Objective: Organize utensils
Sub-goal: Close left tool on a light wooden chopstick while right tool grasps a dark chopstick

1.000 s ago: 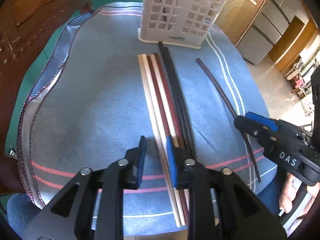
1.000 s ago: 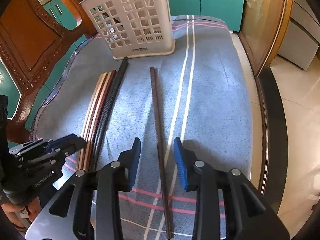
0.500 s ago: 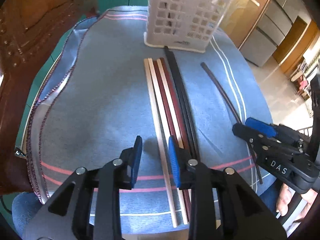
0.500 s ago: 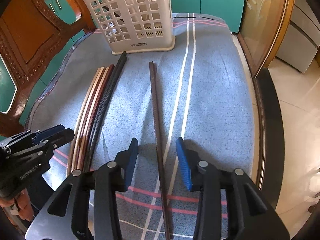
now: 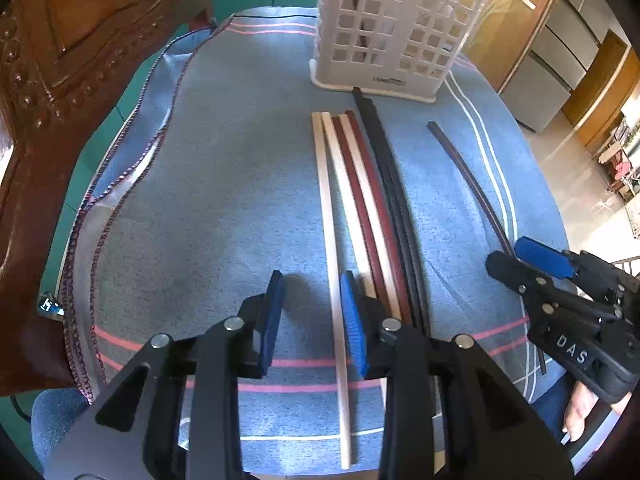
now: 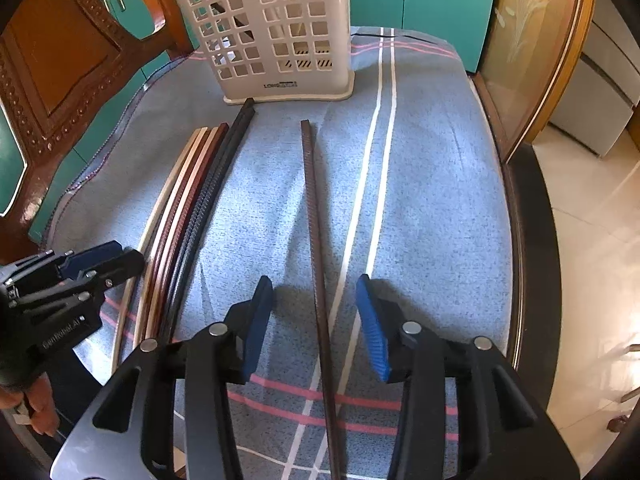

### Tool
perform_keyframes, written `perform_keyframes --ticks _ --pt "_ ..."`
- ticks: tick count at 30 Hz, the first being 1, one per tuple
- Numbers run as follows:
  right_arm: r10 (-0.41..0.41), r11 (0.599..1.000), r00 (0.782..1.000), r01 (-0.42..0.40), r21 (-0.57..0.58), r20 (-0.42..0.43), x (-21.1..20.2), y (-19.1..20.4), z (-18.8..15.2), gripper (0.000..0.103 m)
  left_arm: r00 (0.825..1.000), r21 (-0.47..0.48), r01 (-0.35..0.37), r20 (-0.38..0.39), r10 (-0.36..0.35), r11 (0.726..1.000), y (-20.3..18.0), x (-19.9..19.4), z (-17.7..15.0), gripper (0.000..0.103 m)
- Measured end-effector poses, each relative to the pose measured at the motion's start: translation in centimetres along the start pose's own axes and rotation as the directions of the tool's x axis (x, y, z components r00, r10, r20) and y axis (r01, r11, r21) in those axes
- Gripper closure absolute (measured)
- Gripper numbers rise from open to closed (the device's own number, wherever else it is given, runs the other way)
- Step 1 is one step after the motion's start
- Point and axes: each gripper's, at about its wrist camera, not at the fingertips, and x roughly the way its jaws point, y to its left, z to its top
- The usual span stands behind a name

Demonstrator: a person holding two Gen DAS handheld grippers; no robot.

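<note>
Chopsticks (image 5: 360, 200) lie lengthwise on the blue cloth-covered surface (image 5: 224, 184), seven bunched: three pale, two maroon, two black. One brown chopstick (image 6: 318, 264) lies apart between the right gripper (image 6: 316, 320) fingers, just widened, untouched. Left gripper (image 5: 310, 316) fingers, narrowly parted and just widening, straddle a pale stick. One white basket (image 6: 280, 32) stands behind.

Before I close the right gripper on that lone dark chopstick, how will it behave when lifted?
The lone dark chopstick looks thin and rigid, so it probably stays straight. The right gripper straddles it near one end, so the long free end may droop or pivot. Its ribbed-looking surface should help the blue pads hold it.
</note>
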Motion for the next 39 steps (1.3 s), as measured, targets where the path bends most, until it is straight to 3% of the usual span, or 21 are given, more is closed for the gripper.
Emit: perform_keyframes --ticks 4,9,12,17,21,22,24,26,33,39 --pt "0.005 1.000 1.000 -0.005 -0.003 0.006 -0.1 -0.2 -0.1 0.060 1.000 -0.020 -0.007 0.002 0.007 1.000 1.0 0.2 -0.3 0.081" --pt "0.016 1.000 1.000 -0.016 -0.006 0.007 -0.1 -0.3 -0.2 0.096 1.000 -0.014 -0.006 0.001 0.006 1.000 1.0 0.3 -0.3 0.092" --pt "0.033 0.999 0.999 -0.033 -0.005 0.002 -0.1 -0.4 -0.4 0.097 1.000 0.003 0.005 -0.002 -0.005 1.000 1.0 0.1 -0.8 0.096" --pt "0.089 0.996 0.996 -0.089 0.006 -0.025 -0.8 -0.8 -1.1 0.097 0.998 0.017 0.055 -0.028 -0.055 0.998 0.2 -0.3 -1.4 0.096" --pt "0.183 0.980 0.981 -0.187 -0.064 -0.062 -2.1 -0.2 -1.9 0.097 0.994 0.017 0.097 -0.055 -0.096 0.995 0.3 -0.9 -2.4 0.096" --pt "0.168 0.983 0.984 -0.171 -0.068 -0.058 -2.4 -0.2 -1.9 0.095 0.994 0.016 0.095 -0.057 -0.094 0.995 0.4 -1.0 -2.5 0.096" --pt "0.130 0.989 0.991 -0.133 -0.072 -0.040 -2.7 -0.2 -1.8 0.077 0.995 0.012 0.084 -0.051 -0.083 0.996 0.6 -0.9 -2.1 0.093" --pt "0.117 0.991 0.993 -0.118 -0.062 -0.022 -2.7 -0.3 -1.5 0.069 0.996 0.006 0.075 -0.048 -0.074 0.997 0.8 -0.8 -1.9 0.086" --pt "0.074 0.992 0.997 -0.076 -0.105 -0.028 -1.6 1.1 -0.2 0.064 0.997 0.013 0.071 -0.029 -0.071 0.997 0.6 -0.6 -0.3 0.071" --pt "-0.005 0.988 0.999 -0.004 -0.156 -0.053 1.0 2.8 1.3 0.064 1.000 0.040 0.020 -0.024 -0.019 0.999 0.4 1.4 2.2 0.070"
